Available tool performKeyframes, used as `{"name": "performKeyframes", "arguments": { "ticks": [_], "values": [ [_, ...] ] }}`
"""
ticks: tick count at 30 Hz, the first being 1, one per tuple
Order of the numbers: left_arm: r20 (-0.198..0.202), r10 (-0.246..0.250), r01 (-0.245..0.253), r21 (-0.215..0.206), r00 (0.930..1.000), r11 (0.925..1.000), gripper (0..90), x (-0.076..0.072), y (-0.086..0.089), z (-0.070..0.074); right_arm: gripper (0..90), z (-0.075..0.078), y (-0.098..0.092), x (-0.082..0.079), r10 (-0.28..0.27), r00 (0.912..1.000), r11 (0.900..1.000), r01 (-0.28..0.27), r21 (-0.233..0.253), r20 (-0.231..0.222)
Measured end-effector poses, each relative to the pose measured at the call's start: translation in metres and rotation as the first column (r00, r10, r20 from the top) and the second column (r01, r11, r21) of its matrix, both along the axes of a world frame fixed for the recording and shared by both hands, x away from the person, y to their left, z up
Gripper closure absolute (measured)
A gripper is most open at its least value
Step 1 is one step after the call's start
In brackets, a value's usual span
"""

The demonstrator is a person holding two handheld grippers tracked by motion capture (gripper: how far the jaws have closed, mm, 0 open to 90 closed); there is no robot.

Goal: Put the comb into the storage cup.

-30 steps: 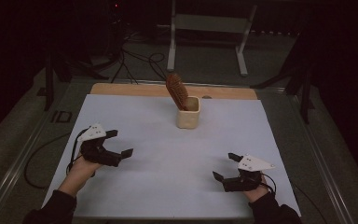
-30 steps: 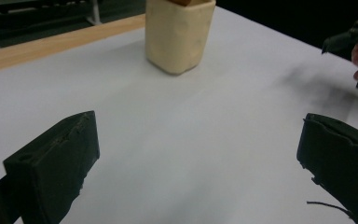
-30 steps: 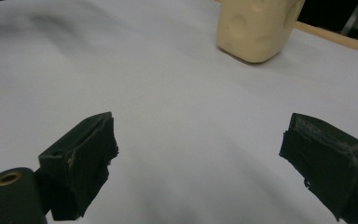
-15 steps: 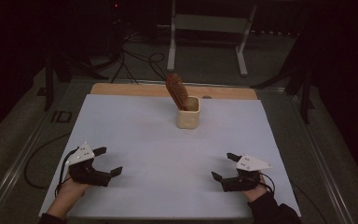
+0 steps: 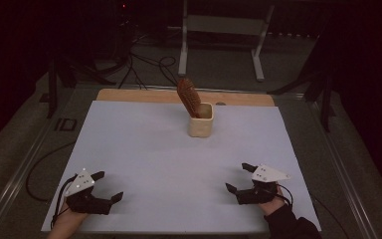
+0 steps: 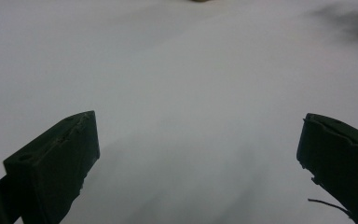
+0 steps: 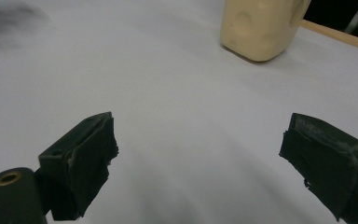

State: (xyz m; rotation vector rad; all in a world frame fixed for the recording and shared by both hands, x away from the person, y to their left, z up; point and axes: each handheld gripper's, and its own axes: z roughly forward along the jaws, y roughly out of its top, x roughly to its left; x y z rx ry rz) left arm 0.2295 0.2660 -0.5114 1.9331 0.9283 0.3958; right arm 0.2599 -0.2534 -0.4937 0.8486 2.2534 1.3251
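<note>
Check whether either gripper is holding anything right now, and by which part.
Nothing is held. The left gripper and right gripper both rest open on the white table cover, apart from the brush standing in the cup.

1. The right gripper (image 7: 198, 158) hangs low over a white table sheet (image 7: 177, 88), its two black jaws spread wide with nothing between them.
2. A cream holder (image 7: 261, 28) stands on the sheet at one o'clock, well apart from the jaws.
3. A wooden table edge (image 7: 340, 38) runs past the holder at two o'clock.
</note>
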Motion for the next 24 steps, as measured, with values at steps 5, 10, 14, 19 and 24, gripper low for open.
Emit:
{"name": "performKeyframes", "arguments": {
  "ticks": [5, 10, 14, 19, 24],
  "values": [
    [-0.013, 0.019, -0.019, -0.014, 0.9997, 0.9997, 0.1, -0.004, 0.004, -0.007, 8.6, -0.001, 0.000, 0.001, 0.000, 1.0000, 1.000, 0.000, -0.003, -0.006],
    [0.002, 0.080, -0.080, 0.021, 0.9968, 0.9966, 0.1, -0.002, 0.007, -0.010, 8.5, -0.003, 0.000, 0.003, -0.004, 1.0000, 1.000, 0.004, -0.011, -0.007],
    [0.024, 0.110, -0.110, 0.029, 0.9937, 0.9935, 0.1, -0.001, 0.009, -0.009, 8.5, -0.003, 0.000, 0.003, -0.007, 1.0000, 1.000, 0.007, -0.011, -0.006],
    [0.047, 0.134, -0.135, 0.033, 0.9899, 0.9903, 0.1, -0.002, 0.010, -0.007, 8.5, -0.003, 0.000, 0.003, -0.005, 0.9999, 1.000, 0.005, -0.009, -0.010],
    [0.046, 0.152, -0.153, 0.033, 0.9873, 0.9876, 0.1, -0.001, 0.012, -0.008, 8.6, -0.004, 0.000, 0.004, 0.002, 0.9999, 1.000, -0.002, -0.008, -0.017]
  ]
}}
